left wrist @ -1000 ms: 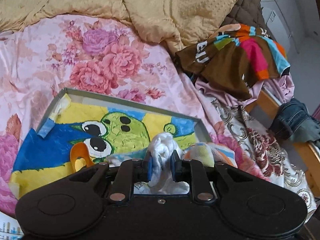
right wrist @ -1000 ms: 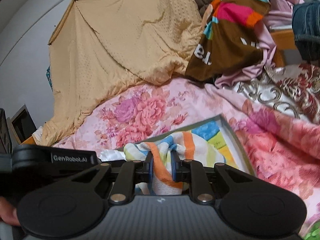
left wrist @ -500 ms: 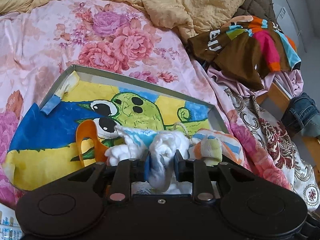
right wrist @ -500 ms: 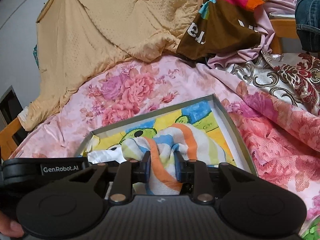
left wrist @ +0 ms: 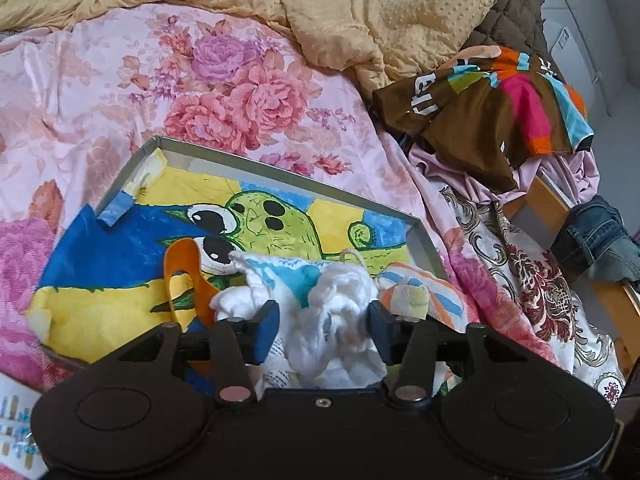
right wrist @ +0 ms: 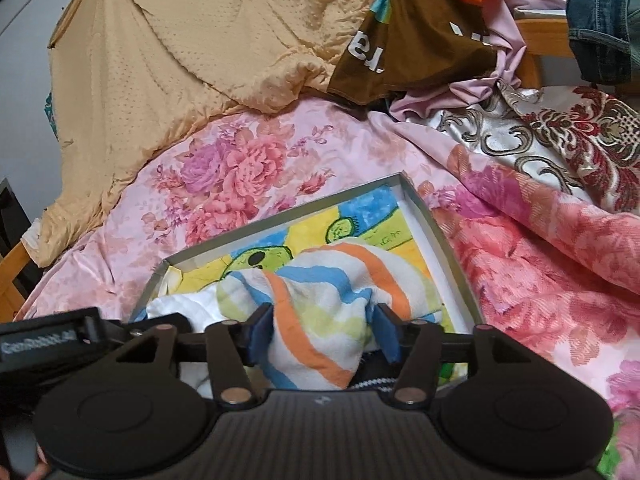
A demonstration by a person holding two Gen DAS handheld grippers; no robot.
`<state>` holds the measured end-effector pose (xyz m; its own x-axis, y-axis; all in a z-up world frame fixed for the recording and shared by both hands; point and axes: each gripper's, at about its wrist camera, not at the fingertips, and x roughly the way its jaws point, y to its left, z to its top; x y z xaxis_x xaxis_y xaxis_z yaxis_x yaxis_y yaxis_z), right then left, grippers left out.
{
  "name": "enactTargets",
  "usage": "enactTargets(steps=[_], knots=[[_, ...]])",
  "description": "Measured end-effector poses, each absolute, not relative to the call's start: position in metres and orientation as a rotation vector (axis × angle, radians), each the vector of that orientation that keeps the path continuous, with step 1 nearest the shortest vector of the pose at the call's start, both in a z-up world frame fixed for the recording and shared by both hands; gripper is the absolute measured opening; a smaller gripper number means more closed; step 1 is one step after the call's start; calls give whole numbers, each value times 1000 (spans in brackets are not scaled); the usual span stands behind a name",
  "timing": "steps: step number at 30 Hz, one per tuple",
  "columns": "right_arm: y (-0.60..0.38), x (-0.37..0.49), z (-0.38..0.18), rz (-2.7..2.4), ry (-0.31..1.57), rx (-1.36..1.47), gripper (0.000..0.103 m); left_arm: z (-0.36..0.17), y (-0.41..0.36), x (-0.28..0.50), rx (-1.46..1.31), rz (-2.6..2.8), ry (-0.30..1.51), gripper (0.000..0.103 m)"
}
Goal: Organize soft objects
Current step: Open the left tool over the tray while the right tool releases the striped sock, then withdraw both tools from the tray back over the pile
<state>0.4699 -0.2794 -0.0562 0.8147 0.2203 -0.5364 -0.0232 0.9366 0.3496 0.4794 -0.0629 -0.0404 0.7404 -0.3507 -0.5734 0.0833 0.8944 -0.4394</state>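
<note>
A shallow grey tray (left wrist: pixel 280 170) with a cartoon drawing on its floor lies on the floral bedsheet. In the left wrist view, a crumpled white cloth with blue marks (left wrist: pixel 340 300) rests at the tray's near edge, between the blue pads of my left gripper (left wrist: pixel 323 322). Its jaws are opening and the cloth sits loose between them. In the right wrist view, a towel striped orange, blue and green (right wrist: pixel 328 280) lies in the tray (right wrist: pixel 436 232), between the pads of my right gripper (right wrist: pixel 324 328). Those jaws are opening too. The same striped towel (left wrist: pixel 436 300) shows right of the white cloth.
An orange plastic piece (left wrist: pixel 182 272) lies in the tray left of the white cloth. A yellow quilt (left wrist: pixel 360 12) is heaped at the back, a brown multicoloured garment (left wrist: pixel 492 108) and jeans (left wrist: pixel 596 236) at the right over a wooden bed rail (left wrist: pixel 552 204).
Both grippers' jaws have spread apart, letting go of the white cloth and the striped towel. Both bundles have sunk into the tray and loosened.
</note>
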Motion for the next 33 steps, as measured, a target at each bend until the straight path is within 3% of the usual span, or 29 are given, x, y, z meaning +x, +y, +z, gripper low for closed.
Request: enactTargets(steps=[8,17,24,33], knots=[[-280,442,-26,121,541,269,86,-17,-50,453,-416,-200,657,68],[-279,383,24,131,394,217,98,24,-33,397,-391,-149,549,88],[-277,333,52,156,311,183,103,57,-24,344,-358,-149,472,97],[-266,272,62,206,227,164,103,86,-15,276,-286,-177,393,101]])
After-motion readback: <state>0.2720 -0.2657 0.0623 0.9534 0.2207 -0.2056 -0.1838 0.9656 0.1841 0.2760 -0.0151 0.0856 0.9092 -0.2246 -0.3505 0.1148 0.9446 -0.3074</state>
